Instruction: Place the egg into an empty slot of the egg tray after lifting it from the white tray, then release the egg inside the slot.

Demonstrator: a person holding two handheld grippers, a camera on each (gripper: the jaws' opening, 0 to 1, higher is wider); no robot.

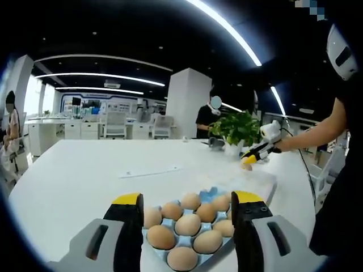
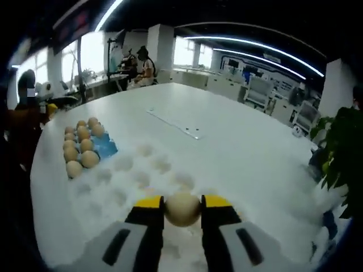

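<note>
My right gripper (image 2: 182, 208) is shut on a tan egg (image 2: 182, 209), held just above the white tray (image 2: 127, 190) with its shallow hollows. To the left of it lies the blue egg tray (image 2: 106, 148) with several eggs (image 2: 81, 153). In the left gripper view my left gripper (image 1: 187, 199) stands open, its jaws either side of the blue egg tray (image 1: 211, 192), which holds several eggs (image 1: 187, 224). Beyond it lies the white tray (image 1: 260, 184). Over that tray a person's hand holds the right gripper (image 1: 248, 162) with the egg (image 1: 247, 166) in it.
A potted plant (image 1: 238, 127) (image 2: 343, 147) stands at the table's far side by the white tray. A long flat strip (image 1: 150, 171) (image 2: 176, 126) lies on the white table (image 1: 85, 170). A person (image 1: 205, 119) stands behind the table, with chairs and desks further back.
</note>
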